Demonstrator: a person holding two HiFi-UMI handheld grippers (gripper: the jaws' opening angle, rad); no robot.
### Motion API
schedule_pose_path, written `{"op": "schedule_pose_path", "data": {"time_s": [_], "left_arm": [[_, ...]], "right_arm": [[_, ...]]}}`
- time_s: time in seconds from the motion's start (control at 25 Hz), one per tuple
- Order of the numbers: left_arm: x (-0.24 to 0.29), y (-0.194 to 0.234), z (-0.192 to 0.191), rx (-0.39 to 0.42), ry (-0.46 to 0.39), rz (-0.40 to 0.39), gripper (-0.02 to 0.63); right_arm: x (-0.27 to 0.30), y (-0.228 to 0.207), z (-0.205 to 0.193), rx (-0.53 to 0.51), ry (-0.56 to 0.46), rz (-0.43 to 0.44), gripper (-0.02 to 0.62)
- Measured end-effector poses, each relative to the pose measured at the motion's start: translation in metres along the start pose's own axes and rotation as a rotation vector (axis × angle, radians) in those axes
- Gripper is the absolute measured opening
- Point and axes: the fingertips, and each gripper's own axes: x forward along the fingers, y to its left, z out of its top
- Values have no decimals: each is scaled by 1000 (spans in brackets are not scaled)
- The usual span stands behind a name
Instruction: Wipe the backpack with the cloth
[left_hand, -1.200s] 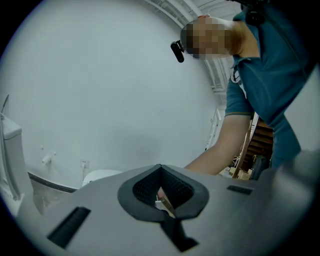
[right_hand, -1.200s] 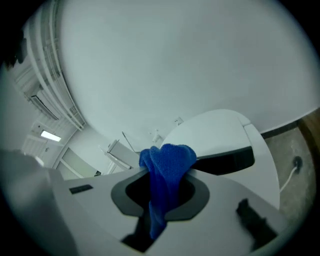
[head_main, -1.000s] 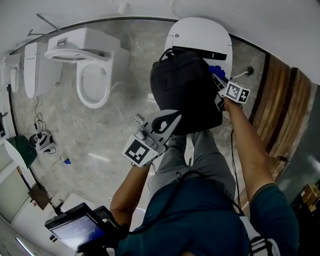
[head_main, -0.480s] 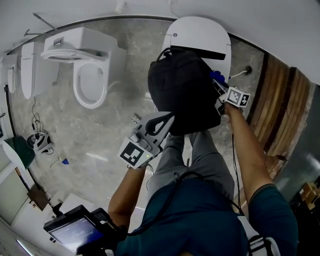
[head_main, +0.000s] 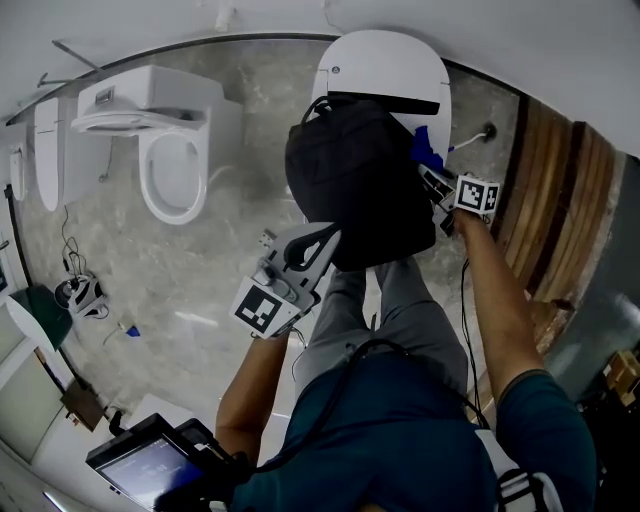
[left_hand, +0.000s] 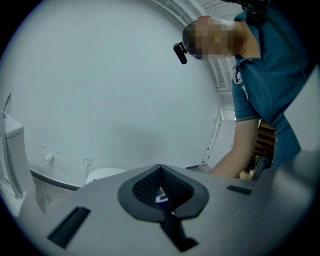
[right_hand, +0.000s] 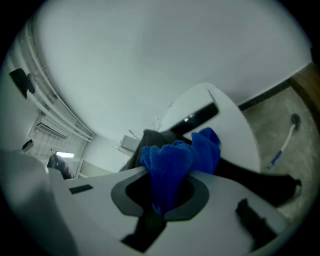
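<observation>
R gripper (right_hand: 162, 197) has its fingers clamped tight on the blue cloth (right_hand: 175, 160). The cloth bunches up out of the pads and flops fwd toward the black backpack (right_hand: 150, 137). In head view the R gripper (head_main: 432, 178) sits at the backpack's (head_main: 360, 180) 3 o'clock edge, with the cloth (head_main: 424, 150) poking out at approx 2 o'clock, touching the bag's side. The backpack rests over the person's knees, in front of the closed toilet (head_main: 385, 70) at 12 o'clock.

L gripper (left_hand: 161, 180) has its fingers pressed together, pads meeting, and nothing clearly shows between them. Only a sliver of blue shows through the gap beyond. In head view the L gripper (head_main: 322, 243) noses in at the backpack's 7 o'clock corner, tip right against the fabric. Whether it's nipping a bit of bag there, can't tell from this angle.
</observation>
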Motion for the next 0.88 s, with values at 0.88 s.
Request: {"op": "schedule_pose_path", "data": {"time_s": [0.88], "left_arm": [[-2,-6,-3,-15,-16,-7,5]], "right_arm": [[-4,59,-6,-236,77,62,43]]}}
